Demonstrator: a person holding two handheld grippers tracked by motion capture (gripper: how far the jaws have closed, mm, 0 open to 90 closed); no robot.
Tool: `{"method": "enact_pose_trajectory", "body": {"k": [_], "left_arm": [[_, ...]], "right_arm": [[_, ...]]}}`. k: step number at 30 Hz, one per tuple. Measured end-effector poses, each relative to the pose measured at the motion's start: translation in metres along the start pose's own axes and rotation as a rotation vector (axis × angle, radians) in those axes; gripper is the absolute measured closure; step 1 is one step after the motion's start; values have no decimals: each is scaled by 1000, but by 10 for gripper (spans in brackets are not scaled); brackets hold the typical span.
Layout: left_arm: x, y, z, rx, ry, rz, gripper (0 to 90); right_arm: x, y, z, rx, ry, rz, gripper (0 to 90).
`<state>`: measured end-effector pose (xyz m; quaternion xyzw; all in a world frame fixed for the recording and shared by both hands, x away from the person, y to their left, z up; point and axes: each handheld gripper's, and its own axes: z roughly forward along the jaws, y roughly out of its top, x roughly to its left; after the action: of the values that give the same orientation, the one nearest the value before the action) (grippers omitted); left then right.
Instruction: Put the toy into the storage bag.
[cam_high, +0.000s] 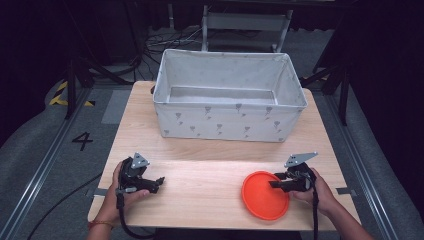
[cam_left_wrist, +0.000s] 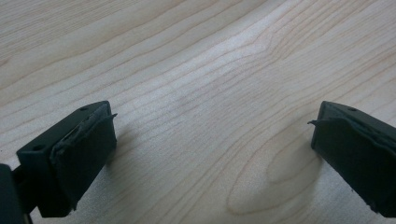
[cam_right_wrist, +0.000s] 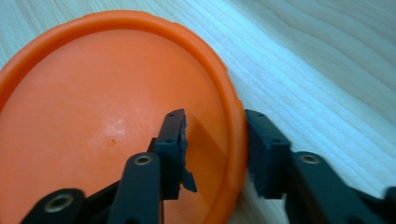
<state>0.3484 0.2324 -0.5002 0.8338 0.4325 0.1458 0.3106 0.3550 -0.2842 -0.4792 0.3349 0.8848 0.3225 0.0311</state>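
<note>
the right gripper's (cam_right_wrist: 215, 149) fingers (cam_right_wrist: 172, 140) straddle the near rim of the orange plastic plate (cam_right_wrist: 107, 121), which lies flat on the tabletop (cam_high: 200, 185), barely pinching, so a shallow bite could let it slip, while the left gripper's (cam_left_wrist: 212, 140) fingers stand wide, holding nothing.

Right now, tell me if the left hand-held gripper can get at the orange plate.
Probably yes: the left hand-held gripper stands open, with bare table between it and the orange plate. The right hand-held gripper straddles the plate's far rim.

Overhead forward view; two close table (cam_high: 210, 175) views
</note>
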Motion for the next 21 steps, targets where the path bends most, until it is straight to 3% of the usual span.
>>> {"method": "enact_pose_trajectory", "body": {"k": [3,6,10,12,18,21], "left_arm": [[0,0,0,0,2,-1,5],[0,0,0,0,0,-3,5],[1,0,0,1,-3,4,5],[1,0,0,-3,-4,14,4],[2,1,0,0,-7,16,3],[2,0,0,-1,-12,16,3]], "right_arm": [[-1,0,-5,-22,11,4,715],[0,0,-22,-104,38,13,796],[6,3,-38,-131,38,-17,818],[8,4,-43,-136,33,-29,820],[21,18,-65,-115,-24,-145,822],[23,23,-71,-95,-42,-169,821]]}}
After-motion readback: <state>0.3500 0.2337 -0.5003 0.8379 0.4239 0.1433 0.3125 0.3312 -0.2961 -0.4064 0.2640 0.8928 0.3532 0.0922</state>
